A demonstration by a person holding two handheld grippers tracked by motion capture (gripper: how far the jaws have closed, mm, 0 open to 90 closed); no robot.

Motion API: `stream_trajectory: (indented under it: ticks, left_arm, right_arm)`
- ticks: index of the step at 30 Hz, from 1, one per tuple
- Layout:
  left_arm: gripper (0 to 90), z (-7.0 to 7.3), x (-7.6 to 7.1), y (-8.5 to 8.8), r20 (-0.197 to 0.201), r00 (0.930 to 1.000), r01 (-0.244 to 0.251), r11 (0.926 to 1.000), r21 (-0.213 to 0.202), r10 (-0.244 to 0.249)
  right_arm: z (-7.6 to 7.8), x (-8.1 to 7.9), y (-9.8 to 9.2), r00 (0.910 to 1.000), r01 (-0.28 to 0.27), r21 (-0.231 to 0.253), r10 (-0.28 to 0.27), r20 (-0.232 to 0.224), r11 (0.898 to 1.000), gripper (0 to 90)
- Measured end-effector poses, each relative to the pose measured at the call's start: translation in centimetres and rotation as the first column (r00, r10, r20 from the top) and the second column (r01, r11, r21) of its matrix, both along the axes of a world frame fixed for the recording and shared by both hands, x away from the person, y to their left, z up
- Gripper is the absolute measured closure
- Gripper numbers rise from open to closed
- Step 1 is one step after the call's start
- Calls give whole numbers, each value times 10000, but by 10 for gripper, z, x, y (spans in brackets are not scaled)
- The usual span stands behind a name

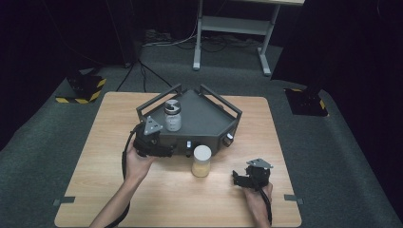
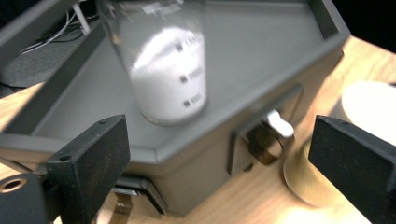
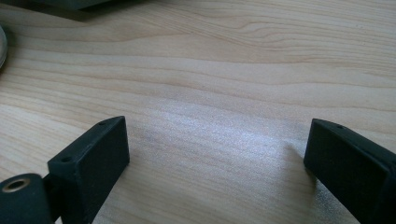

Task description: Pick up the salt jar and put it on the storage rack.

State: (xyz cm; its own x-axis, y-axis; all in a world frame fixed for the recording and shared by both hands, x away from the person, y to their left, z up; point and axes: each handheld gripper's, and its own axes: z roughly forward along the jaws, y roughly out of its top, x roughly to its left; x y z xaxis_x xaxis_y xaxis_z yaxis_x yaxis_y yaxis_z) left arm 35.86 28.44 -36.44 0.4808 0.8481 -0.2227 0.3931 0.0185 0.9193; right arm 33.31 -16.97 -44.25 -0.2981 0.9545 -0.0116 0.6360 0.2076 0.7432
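The left claw (image 1: 159, 142) stands wide open and holds nothing; it is at the front left edge of the dark grey tray (image 1: 209, 118), and in the left gripper view its two black jaws frame the tray's front wall. The right claw (image 1: 240, 178) is also wide open and empty, low over the bare bench (image 1: 109, 180) at about 4 o'clock from the tray, well apart from it. I count two jars. One clear jar with white powder (image 1: 172, 115) stands upright inside the tray, at about 1 o'clock from the left claw and near it. One jar with a white lid and yellowish content (image 1: 201, 161) stands on the bench just in front of the tray, between the two claws. There is one tray and one bench. On the tray's front wall one small metal latch (image 2: 279, 125) is visible, between the left claw's jaws.
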Motion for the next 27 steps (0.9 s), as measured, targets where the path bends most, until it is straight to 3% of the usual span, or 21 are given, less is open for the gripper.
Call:
stream_trajectory:
  ticks: [6, 14, 20, 27]
  left_arm:
    - [58, -10, -6, 5, -199, 9997, 120, 9999, -19, -120]
    - [57, -23, -12, 5, -297, 9991, 321, 9992, 249, -314]
    - [48, -44, -13, 7, -668, 9940, 880, 9961, 97, -871]
    - [46, -58, -14, 9, -942, 9913, 934, 9956, 93, -921]
  right_arm:
    - [0, 0, 0, 10000, 0, 0, 0, -1, 10000, 64]
    - [0, 0, 0, 10000, -3, 3, 3, -1, 10000, 64]
    - [0, 0, 0, 10000, -3, 4, 3, -2, 10000, 64]
    - [0, 0, 0, 10000, -3, 1, 3, -2, 10000, 64]
